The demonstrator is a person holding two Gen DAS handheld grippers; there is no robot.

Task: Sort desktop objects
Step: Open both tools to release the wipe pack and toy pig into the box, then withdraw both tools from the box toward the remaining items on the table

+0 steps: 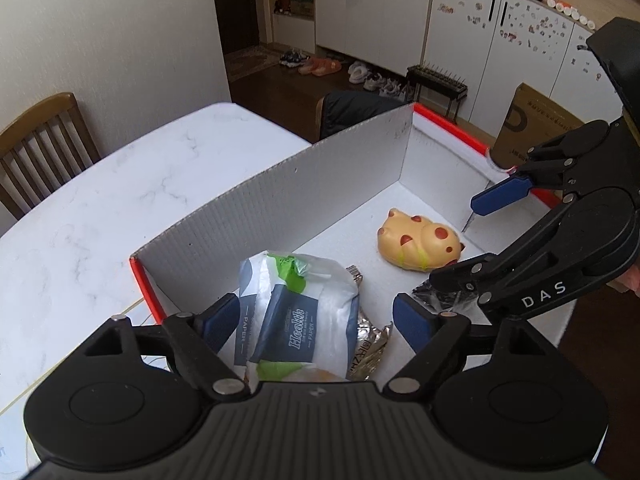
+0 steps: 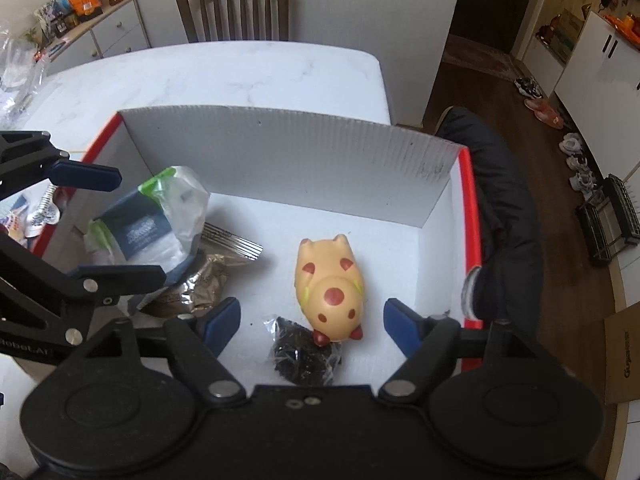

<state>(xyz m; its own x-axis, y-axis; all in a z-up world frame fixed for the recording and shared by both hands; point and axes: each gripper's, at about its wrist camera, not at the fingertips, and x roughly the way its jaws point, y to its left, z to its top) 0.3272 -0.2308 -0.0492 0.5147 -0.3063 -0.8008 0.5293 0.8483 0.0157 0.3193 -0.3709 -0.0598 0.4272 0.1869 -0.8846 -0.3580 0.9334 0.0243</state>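
Note:
A white box with red rim (image 1: 352, 152) (image 2: 288, 160) stands on the marble table. Inside lie a tissue pack (image 1: 296, 316) (image 2: 152, 220), a foil snack packet (image 1: 370, 346) (image 2: 200, 284), a yellow spotted toy animal (image 1: 420, 244) (image 2: 328, 288) and a small dark clear-wrapped packet (image 2: 304, 352) (image 1: 436, 298). My left gripper (image 1: 316, 320) is open over the tissue pack, not touching it. My right gripper (image 2: 312, 320) is open above the toy and dark packet, empty; it also shows in the left wrist view (image 1: 460, 240).
Marble table (image 1: 100, 208) (image 2: 240, 72) extends beyond the box. Wooden chairs (image 1: 40, 144) (image 2: 234, 8) stand at the table's edges. A dark jacket (image 2: 504, 208) hangs beside the box. Loose wrappers (image 2: 40, 212) lie left of the box. A cardboard carton (image 1: 536, 124) stands on the floor.

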